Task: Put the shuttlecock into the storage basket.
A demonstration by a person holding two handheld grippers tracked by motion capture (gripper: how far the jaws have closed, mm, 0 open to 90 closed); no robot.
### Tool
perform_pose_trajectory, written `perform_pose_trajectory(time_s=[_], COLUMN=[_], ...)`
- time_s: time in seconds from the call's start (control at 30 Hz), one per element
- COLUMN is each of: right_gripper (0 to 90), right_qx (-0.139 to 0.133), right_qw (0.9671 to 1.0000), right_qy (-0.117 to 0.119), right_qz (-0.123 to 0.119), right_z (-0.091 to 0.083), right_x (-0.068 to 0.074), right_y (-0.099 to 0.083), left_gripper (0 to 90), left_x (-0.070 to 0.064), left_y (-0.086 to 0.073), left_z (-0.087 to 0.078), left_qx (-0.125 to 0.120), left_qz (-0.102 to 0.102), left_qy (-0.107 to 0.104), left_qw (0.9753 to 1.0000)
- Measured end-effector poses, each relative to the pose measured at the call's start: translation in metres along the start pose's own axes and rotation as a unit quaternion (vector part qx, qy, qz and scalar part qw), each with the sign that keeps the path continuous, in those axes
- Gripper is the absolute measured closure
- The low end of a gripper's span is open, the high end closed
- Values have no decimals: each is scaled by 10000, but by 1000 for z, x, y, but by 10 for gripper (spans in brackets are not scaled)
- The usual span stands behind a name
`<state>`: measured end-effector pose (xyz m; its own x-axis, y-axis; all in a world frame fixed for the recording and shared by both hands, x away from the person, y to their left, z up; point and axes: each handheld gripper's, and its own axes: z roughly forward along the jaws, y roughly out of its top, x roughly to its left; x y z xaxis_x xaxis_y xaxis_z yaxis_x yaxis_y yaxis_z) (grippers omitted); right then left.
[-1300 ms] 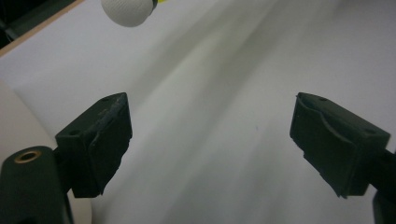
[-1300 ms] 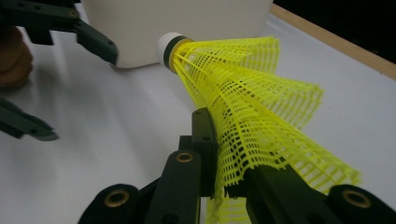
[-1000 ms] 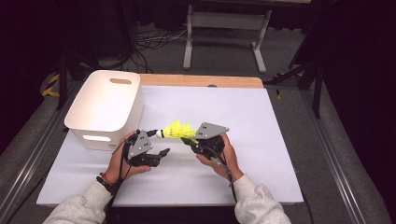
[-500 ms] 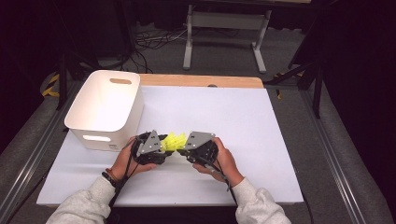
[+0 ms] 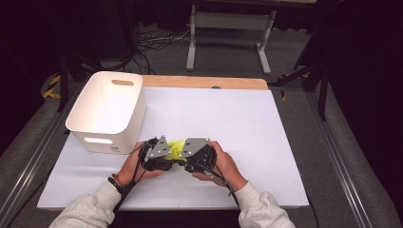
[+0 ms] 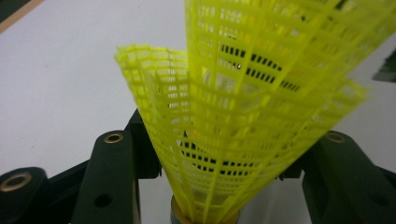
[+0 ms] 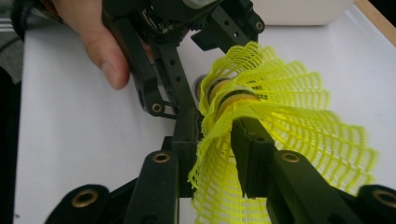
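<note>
Two yellow mesh shuttlecocks [image 5: 175,150], nested, held between both tongs just in front of the white bin [image 5: 108,110].
Light, springy plastic skirts, easily crushed; the firm cork base is the better hold. Left tongs [image 5: 159,153] pinch the base end, right tongs [image 5: 190,151] squeeze a skirt wall [image 7: 219,154]. Long axis seems to run roughly between the hands, above the bench [image 5: 237,123].
</note>
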<state>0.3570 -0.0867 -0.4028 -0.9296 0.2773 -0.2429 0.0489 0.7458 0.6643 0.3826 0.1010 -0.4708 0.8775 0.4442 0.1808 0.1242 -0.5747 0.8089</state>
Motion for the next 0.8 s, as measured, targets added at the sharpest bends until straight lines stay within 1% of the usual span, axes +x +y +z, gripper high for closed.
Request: perform_pose_trajectory(time_s=[0.07, 0.1, 0.17, 0.2, 0.23, 0.27, 0.3, 0.37, 0.4, 0.43, 0.5, 0.53, 0.57, 0.6, 0.63, 0.67, 0.77, 0.8], right_gripper=[710, 690, 665, 647, 625, 590, 543, 487, 457, 423, 394, 380, 371, 360, 320, 311, 285, 281], right_qx=[-27, -89, -154, -178, -213, -230, -233, -239, -222, -203, -254, -247, -251, -248, -297, -275, -300, -307], right_qw=[10000, 9999, 9998, 9997, 9996, 9996, 9996, 9997, 9997, 9998, 9996, 9996, 9996, 9996, 9992, 9991, 9987, 9986], right_qy=[11, 89, 147, 150, 165, 160, 132, 58, 3, -87, -101, -119, -149, -156, -248, -302, -387, -381], right_qz=[-4, 46, 40, 56, 6, 9, 23, 56, 42, 34, 29, 58, 18, 51, 117, 145, 163, 206], right_z=[0, 0, -1, -2, -3, -5, -6, -8, -8, -9, -11, -12, -13, -14, -15, -16, -18, -19], right_x=[0, 0, 0, 1, 1, 2, 3, 4, 4, 5, 5, 5, 5, 5, 5, 4, 3, 2], right_y=[0, 0, 0, 1, 1, 3, 4, 6, 7, 8, 9, 10, 10, 11, 11, 11, 11, 11], left_gripper=[490, 491, 491, 491, 490, 490, 488, 487, 488, 488, 488, 488, 488, 488, 488, 489, 489, 489], left_x=[0, -1, -1, -1, -2, -2, -2, -2, -1, 0, 1, 1, 2, 2, 2, 2, 2, 2], left_y=[0, -1, -1, -2, -2, -2, -2, -3, -3, -3, -3, -4, -4, -4, -4, -4, -4, -4], left_z=[0, -1, -1, -2, -3, -4, -5, -7, -10, -11, -12, -13, -13, -14, -14, -14, -15, -15], left_qx=[-7, -32, -76, -125, -197, -229, -264, -373, -458, -486, -517, -532, -558, -583, -600, -613, -613, -631], left_qz=[31, 55, 76, 69, 58, 39, 54, 20, -8, -13, -9, -11, -29, -33, -37, -80, -47, -35], left_qy=[23, 51, 51, 49, 83, 69, 104, 133, 181, 225, 214, 257, 264, 275, 307, 296, 304, 317], left_qw=[10000, 10000, 9999, 9999, 9998, 9997, 9996, 9992, 9988, 9986, 9984, 9983, 9981, 9979, 9977, 9976, 9976, 9975])
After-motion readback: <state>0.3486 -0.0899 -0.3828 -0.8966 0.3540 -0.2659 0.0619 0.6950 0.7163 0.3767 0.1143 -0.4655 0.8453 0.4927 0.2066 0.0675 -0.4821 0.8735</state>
